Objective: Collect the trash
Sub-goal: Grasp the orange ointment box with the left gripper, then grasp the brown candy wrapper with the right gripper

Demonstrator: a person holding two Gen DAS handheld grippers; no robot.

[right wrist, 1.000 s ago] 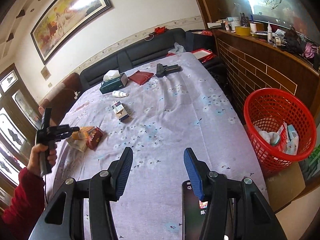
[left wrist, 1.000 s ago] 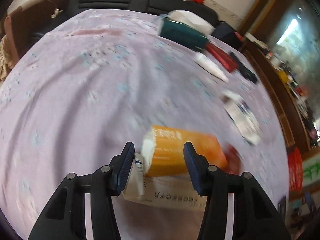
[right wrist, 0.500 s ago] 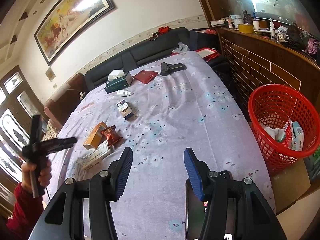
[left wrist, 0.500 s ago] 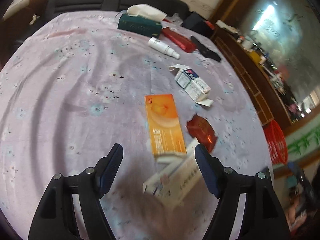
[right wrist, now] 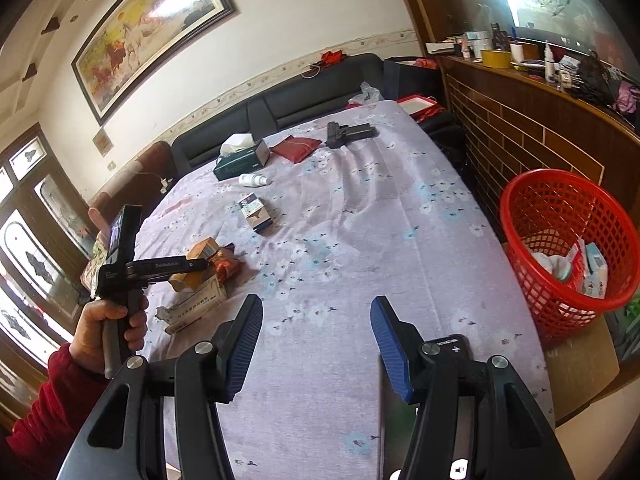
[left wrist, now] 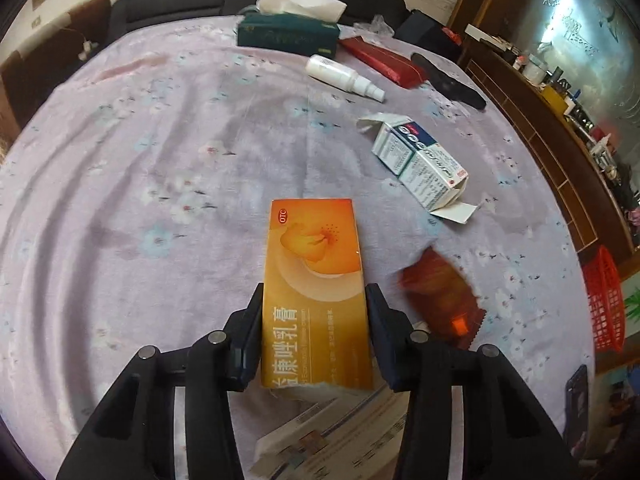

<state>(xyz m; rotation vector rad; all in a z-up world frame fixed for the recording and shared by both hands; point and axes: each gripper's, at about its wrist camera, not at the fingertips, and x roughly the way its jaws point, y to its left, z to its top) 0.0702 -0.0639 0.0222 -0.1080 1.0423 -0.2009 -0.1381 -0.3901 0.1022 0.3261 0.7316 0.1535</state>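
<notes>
The left gripper (left wrist: 314, 320) has its two dark fingers closed against the long sides of a flat orange cardboard medicine box (left wrist: 316, 280), which runs lengthwise between them and juts forward past the fingertips over the lilac flowered bedspread (left wrist: 160, 160). Just under the box's near end lies a white printed carton (left wrist: 332, 436); beside its right edge a crumpled red-brown foil wrapper (left wrist: 438, 292) is blurred. Farther on sit an opened white-and-blue carton (left wrist: 420, 164), then a white plastic spray bottle (left wrist: 344, 78), a dark green tissue box (left wrist: 286, 34) and a flat dark red pouch (left wrist: 384, 62).

From the right wrist view, the person's left hand (right wrist: 106, 326), in a red sleeve, grips the left tool's handle upright, its fingers level over the pile. The right gripper (right wrist: 316, 328) hangs over bare bedspread with its blue-padded jaws spread wide and nothing between them. A red plastic mesh basket (right wrist: 560, 208), with white packets inside, stands on the floor beside the bed's right edge.
</notes>
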